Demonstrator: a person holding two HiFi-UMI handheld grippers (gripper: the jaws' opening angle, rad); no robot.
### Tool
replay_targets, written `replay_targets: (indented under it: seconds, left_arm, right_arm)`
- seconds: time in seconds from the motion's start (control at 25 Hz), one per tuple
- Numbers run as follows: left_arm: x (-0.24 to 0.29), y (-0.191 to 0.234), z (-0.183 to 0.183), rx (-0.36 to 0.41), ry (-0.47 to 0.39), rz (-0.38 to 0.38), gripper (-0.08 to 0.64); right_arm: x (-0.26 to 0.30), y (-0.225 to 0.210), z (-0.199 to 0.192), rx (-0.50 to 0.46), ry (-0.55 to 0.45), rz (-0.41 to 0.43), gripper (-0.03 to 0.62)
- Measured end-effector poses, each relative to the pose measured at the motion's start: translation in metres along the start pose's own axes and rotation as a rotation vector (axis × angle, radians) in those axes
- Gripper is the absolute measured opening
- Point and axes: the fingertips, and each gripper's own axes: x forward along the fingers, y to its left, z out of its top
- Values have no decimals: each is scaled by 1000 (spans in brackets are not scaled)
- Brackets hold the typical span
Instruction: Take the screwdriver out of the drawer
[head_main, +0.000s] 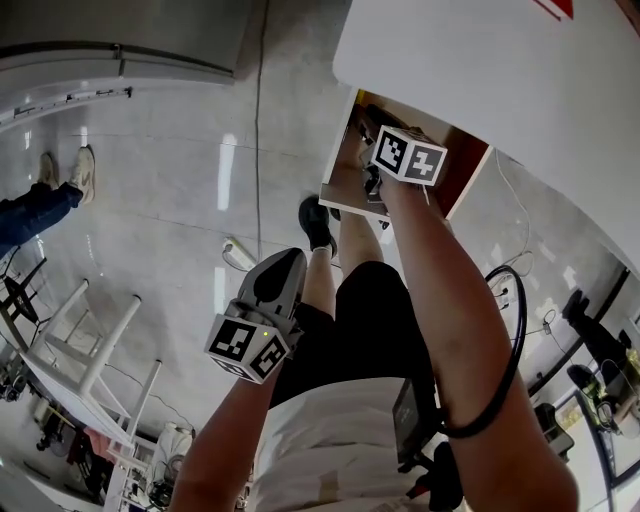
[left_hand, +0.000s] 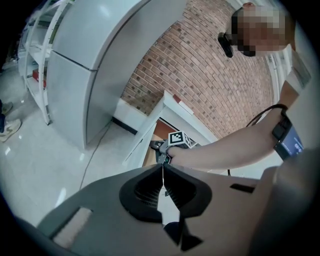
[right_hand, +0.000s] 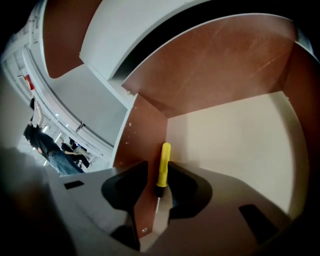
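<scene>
Our right gripper (right_hand: 157, 172) hangs wide open around the screwdriver (right_hand: 163, 162) in the drawer (right_hand: 235, 145), not gripping. Next we must close on it. Our left gripper (left_hand: 163, 172) is closed, empty.

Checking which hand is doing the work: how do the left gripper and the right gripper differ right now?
The left gripper's jaws are shut together with nothing between them; the right gripper's jaws stand apart with the yellow screwdriver between them, not clamped. The left gripper hangs low over the floor; the right gripper reaches into the open drawer. Both are the same grey two-jaw design.
</scene>
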Motion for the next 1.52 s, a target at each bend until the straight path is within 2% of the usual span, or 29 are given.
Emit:
replay_targets:
  seconds: [0.44,0.72,0.84,1.12,1.28,1.52]
  left_arm:
    - [3,5,-22,-10,33,-2,9]
    - [2,10,-26,-33,32,1,9]
    - [5,9,-26,-44,29,2,9]
    - [10,9,-28,-50,36,-6,9]
    - [11,11,-25,-46,39,-9,9]
    - [11,7,-20,-35,37,-18,9]
  right_arm:
    - [22,-11,-6,-21,22,10,109]
    - [29,-10,-12,-73,58,38,85]
    - [29,-8,-11,-58,57,68,61]
    - [32,-10,-11,27,66,142,60]
    - [33,-8,-10,13,69,134,55]
    - [22,-9,-6,44,48,119,52]
